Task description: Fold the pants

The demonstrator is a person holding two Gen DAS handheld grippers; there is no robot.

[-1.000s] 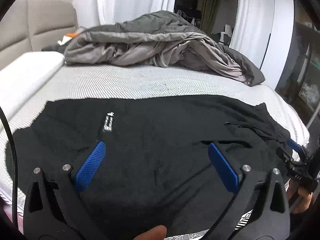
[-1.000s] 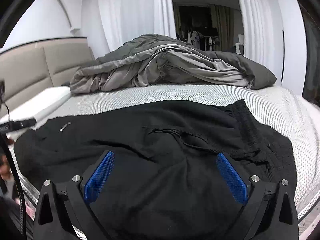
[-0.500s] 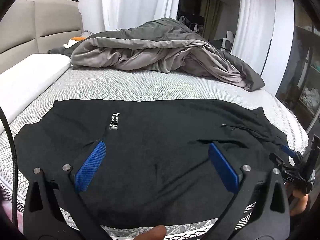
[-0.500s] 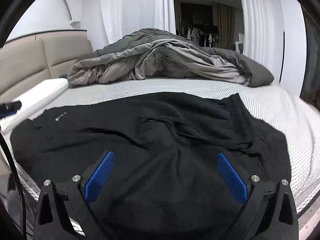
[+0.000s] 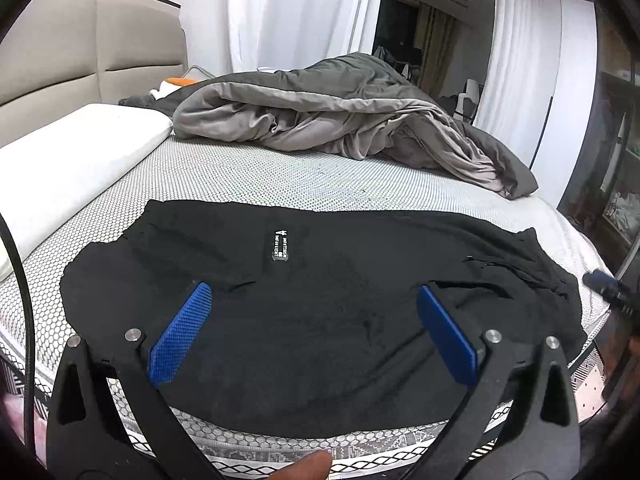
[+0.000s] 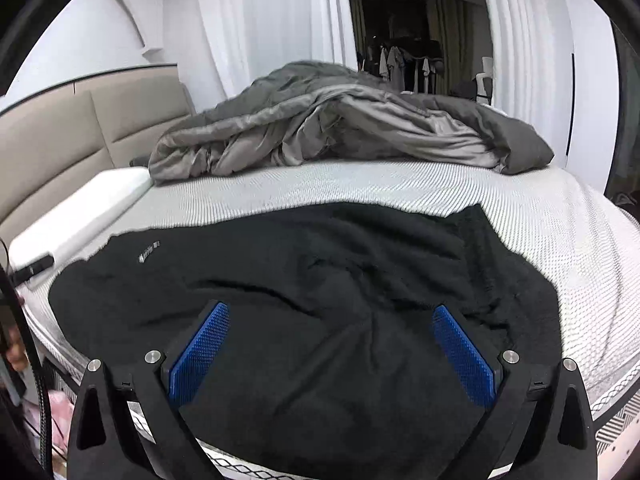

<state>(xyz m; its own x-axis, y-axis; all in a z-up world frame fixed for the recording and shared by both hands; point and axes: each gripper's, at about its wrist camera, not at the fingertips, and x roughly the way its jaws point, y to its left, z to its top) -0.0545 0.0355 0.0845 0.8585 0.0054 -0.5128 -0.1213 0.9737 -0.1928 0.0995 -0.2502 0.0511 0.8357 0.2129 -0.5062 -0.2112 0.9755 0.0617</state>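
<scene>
Black pants point(image 5: 320, 300) lie spread across the near part of the bed, a small white label point(image 5: 281, 245) on top. In the right wrist view the same pants point(image 6: 320, 300) show their wrinkled waistband end at the right. My left gripper point(image 5: 312, 300) hovers open above the pants near the bed's front edge, nothing between its blue pads. Open as well, my right gripper point(image 6: 330, 320) hangs over the waist end with its pads empty. The tip of the right gripper point(image 5: 606, 284) shows at the far right of the left wrist view.
A crumpled grey duvet point(image 5: 340, 120) fills the far side of the mattress point(image 5: 280, 176). A white pillow point(image 5: 68, 164) lies at the left by the beige headboard point(image 5: 80, 52). White curtains hang behind. A dark cabinet point(image 5: 612, 160) stands at the right.
Both grippers have drawn back and risen from the pants, so more of the bed and its front edge shows. The pants lie as before.
</scene>
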